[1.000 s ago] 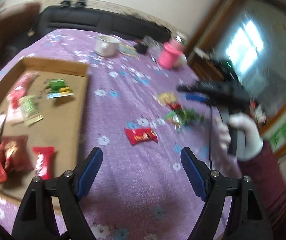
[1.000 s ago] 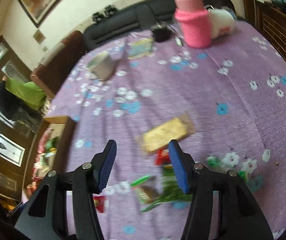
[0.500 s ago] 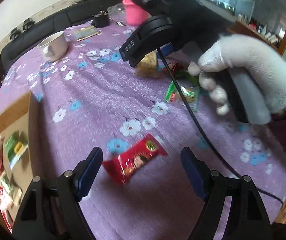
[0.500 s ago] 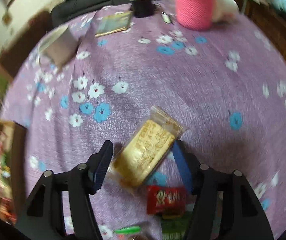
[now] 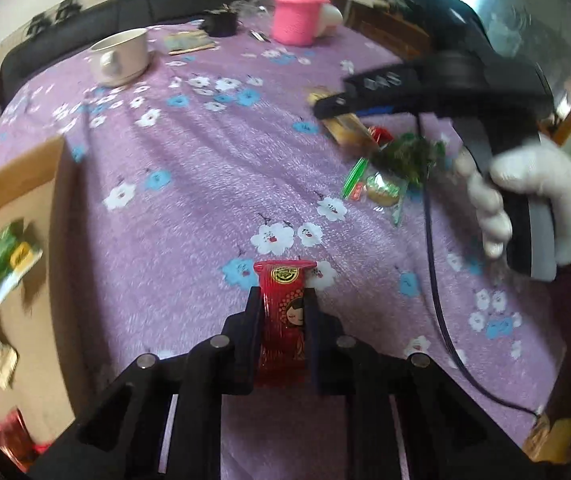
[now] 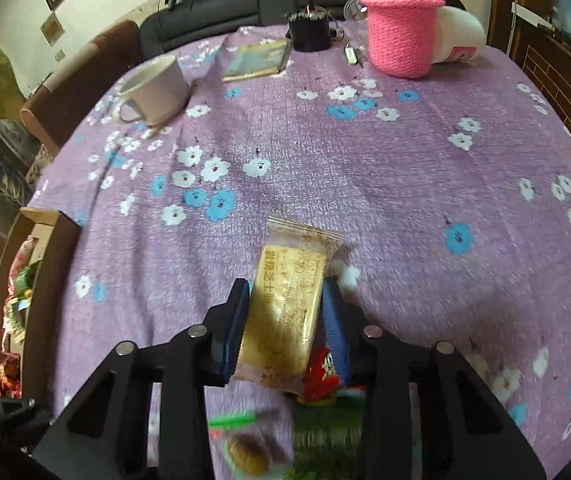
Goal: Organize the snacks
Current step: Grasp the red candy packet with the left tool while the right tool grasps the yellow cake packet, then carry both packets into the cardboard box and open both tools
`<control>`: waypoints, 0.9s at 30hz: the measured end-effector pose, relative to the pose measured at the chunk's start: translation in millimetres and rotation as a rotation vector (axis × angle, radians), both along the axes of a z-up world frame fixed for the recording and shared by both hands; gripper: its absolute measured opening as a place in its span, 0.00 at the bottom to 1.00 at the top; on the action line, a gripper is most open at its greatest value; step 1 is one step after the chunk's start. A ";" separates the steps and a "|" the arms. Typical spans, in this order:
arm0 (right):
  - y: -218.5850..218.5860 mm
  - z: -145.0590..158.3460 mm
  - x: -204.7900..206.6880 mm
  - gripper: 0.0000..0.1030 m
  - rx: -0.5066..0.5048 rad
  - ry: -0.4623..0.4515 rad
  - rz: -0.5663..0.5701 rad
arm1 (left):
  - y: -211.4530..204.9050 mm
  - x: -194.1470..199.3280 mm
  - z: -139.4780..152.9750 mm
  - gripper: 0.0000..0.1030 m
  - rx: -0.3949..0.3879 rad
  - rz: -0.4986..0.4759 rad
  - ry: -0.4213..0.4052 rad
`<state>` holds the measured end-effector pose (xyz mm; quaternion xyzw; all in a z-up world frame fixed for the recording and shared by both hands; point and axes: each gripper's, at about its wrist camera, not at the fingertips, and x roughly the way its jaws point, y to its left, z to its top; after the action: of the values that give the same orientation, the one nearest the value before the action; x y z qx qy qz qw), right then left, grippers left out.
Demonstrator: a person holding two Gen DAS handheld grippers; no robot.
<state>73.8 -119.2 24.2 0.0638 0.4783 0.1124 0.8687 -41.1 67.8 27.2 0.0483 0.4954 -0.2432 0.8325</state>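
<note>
Both grippers are closed on snacks: left gripper (image 5: 282, 312) pinches the red packet (image 5: 284, 320), right gripper (image 6: 287, 320) the yellow biscuit pack (image 6: 285, 312). Pickup step; next, I judge, carrying both left to the cardboard tray (image 5: 61, 216).

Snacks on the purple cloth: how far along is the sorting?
Done: several packets already lie in the cardboard tray. In hand: left gripper clamps a red packet; right gripper clamps a yellow biscuit packet. Left: a small pile of wrappers.

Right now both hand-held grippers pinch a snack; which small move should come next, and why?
Probably lift both. The left hand-held gripper is shut on the red snack, the right hand-held gripper on the yellow snack; the box of sorted snacks sits left.
</note>
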 end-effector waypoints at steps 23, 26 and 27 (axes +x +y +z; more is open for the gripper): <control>139.0 61.4 -89.9 0.37 0.304 -0.013 0.405 | 174.7 -34.3 43.6 0.17 -0.321 0.459 -0.073; 179.0 56.6 -88.1 0.37 0.280 -0.007 0.449 | 188.6 -26.4 27.2 0.17 -0.331 0.508 -0.038; 192.6 53.8 -85.2 0.37 0.271 -0.002 0.459 | 194.3 -23.4 22.3 0.18 -0.326 0.538 -0.035</control>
<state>-11.4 73.4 78.1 0.0694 0.4600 0.3699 0.8042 -64.6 262.1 49.4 -0.2147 0.4306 -0.0897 0.8720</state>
